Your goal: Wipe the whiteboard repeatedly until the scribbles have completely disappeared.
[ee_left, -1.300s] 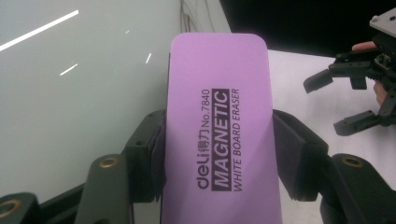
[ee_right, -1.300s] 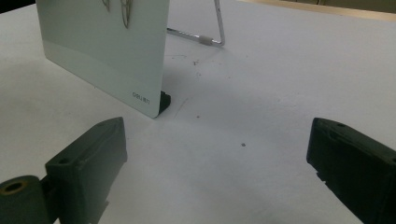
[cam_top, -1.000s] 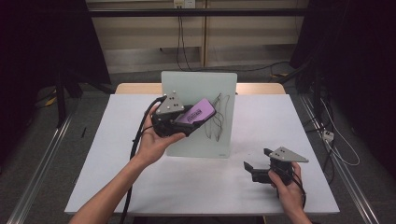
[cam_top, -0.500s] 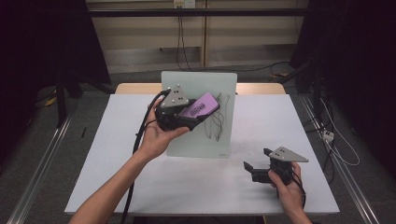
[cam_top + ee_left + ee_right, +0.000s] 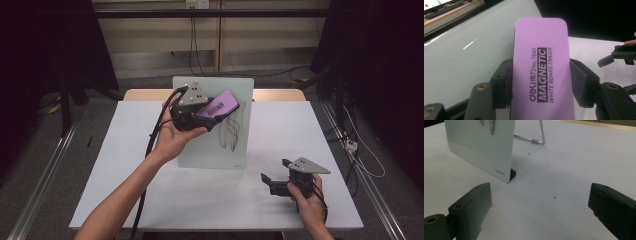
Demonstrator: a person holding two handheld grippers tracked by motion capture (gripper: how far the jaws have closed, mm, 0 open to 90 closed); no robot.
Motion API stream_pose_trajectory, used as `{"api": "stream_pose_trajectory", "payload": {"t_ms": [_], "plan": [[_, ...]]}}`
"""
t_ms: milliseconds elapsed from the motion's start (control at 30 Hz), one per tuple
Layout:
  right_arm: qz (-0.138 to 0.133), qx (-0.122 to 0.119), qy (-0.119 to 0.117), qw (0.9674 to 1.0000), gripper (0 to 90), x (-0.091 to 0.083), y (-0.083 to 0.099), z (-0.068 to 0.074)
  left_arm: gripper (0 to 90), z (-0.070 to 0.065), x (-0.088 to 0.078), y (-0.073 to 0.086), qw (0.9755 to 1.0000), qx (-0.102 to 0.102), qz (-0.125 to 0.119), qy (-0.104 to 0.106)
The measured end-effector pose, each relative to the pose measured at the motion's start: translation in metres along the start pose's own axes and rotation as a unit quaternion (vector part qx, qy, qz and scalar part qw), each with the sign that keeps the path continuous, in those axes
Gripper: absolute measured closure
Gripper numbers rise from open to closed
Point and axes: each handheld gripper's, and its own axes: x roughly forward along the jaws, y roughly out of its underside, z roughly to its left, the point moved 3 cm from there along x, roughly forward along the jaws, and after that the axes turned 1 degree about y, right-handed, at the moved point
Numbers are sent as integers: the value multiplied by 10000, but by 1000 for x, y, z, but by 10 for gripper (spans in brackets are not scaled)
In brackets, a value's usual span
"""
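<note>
Toward the left of the high view, a forearm comes up from the bottom edge, and its hand holds the left hand-held gripper [image 5: 212, 116] in front of the whiteboard [image 5: 212, 150]. The jaws are closed tight on a purple eraser [image 5: 220, 105]. In the left gripper view the black pads press both long sides of the eraser [image 5: 541, 67], and its printed top faces the camera.

Compared with a second ago, this hand has gone up and a bit toward the top of the board. The eraser now sits near the board's upper middle, just to the left of the black scribbles [image 5: 232, 131]. I cannot tell if the eraser touches the glass. The scribbles look the same as before, so no wiping has been done yet. I think the hand is getting ready to rub down over the marks.

The board stands tilted back in the middle of the white table [image 5: 125, 190], held up by a wire stand [image 5: 540, 135] behind it.

At the lower right of the high view, the right hand-held gripper [image 5: 272, 181] rests on the table. It has not moved. Its jaws stand wide open with nothing between them, and in the right gripper view they point toward the board's lower corner [image 5: 504, 173].
</note>
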Motion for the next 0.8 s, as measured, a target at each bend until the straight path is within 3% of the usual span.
{"api": "stream_pose_trajectory", "payload": {"t_ms": [467, 800], "plan": [[-4, 6, -7, 10000, 53, 0, 0, 0, 412, 2, 12, -19, 9998, 112, -171, 20], [-10, -6, -16, 10000, 53, 0, 0, 0, 413, 5, 22, -25, 9996, 256, -71, 32]]}}
